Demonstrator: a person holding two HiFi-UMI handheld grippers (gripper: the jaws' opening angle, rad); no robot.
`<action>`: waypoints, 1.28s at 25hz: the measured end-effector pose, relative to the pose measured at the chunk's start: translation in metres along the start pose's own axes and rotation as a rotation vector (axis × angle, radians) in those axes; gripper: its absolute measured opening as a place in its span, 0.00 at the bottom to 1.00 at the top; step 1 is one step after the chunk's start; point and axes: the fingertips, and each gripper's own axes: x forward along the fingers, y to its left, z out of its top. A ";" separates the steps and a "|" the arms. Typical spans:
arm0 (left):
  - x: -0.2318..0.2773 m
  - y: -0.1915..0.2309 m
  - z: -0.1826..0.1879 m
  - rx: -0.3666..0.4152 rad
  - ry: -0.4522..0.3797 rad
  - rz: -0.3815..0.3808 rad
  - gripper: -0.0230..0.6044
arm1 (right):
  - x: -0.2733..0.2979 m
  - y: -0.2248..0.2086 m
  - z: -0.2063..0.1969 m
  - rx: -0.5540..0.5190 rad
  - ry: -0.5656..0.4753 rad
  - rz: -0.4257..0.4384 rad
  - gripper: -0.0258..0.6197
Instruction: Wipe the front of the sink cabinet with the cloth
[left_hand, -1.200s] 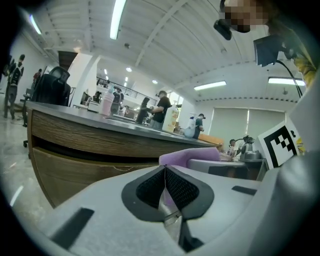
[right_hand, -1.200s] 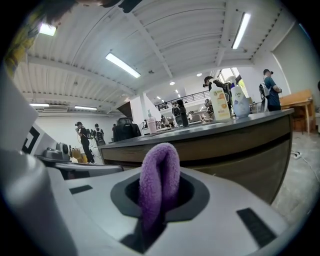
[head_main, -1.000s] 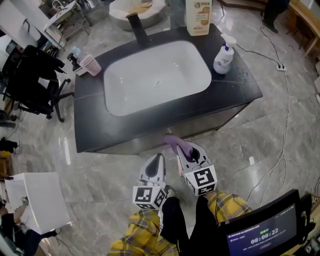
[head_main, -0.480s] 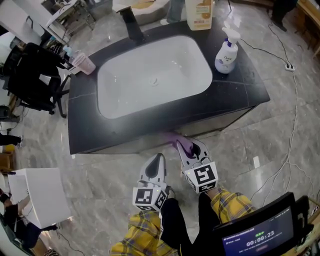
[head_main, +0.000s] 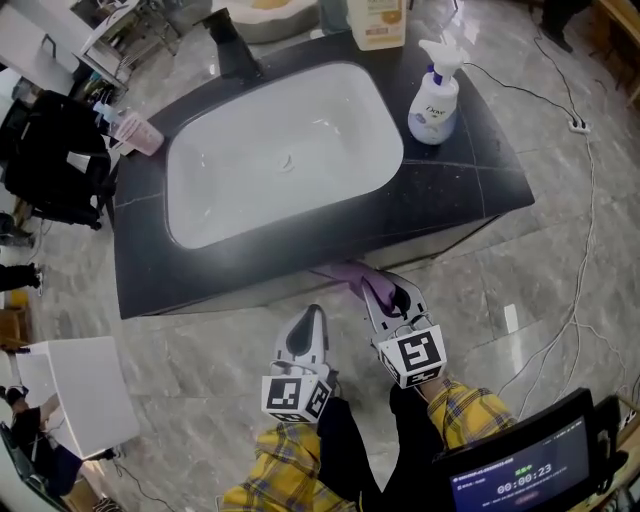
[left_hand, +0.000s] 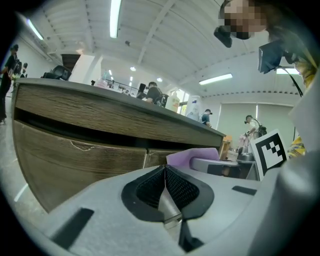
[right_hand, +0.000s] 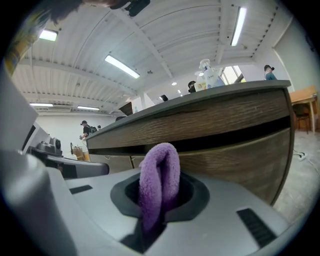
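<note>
- I read the right gripper (head_main: 388, 297) fingers clamped on the purple cloth (right_hand: 159, 182), just beside the wood cabinet front (right_hand: 230, 135).
- Left gripper (head_main: 309, 325): fingers together, empty.
- Dark surface (head_main: 460, 185) carries a white sink (head_main: 280, 150) and a pump bottle (head_main: 433, 95); the floor (head_main: 560, 290) is grey marble.

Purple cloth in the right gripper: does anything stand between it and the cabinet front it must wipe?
Nothing visible does. The right gripper is shut on the purple cloth; the cabinet front lies directly ahead.
</note>
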 end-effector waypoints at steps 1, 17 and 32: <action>0.004 -0.004 -0.001 0.000 0.001 -0.002 0.05 | -0.003 -0.006 0.001 0.002 -0.003 -0.005 0.11; 0.076 -0.094 -0.004 0.020 0.013 -0.105 0.05 | -0.049 -0.115 0.011 0.007 -0.031 -0.111 0.11; 0.135 -0.175 -0.015 0.031 0.038 -0.208 0.05 | -0.103 -0.227 0.014 0.027 -0.048 -0.285 0.11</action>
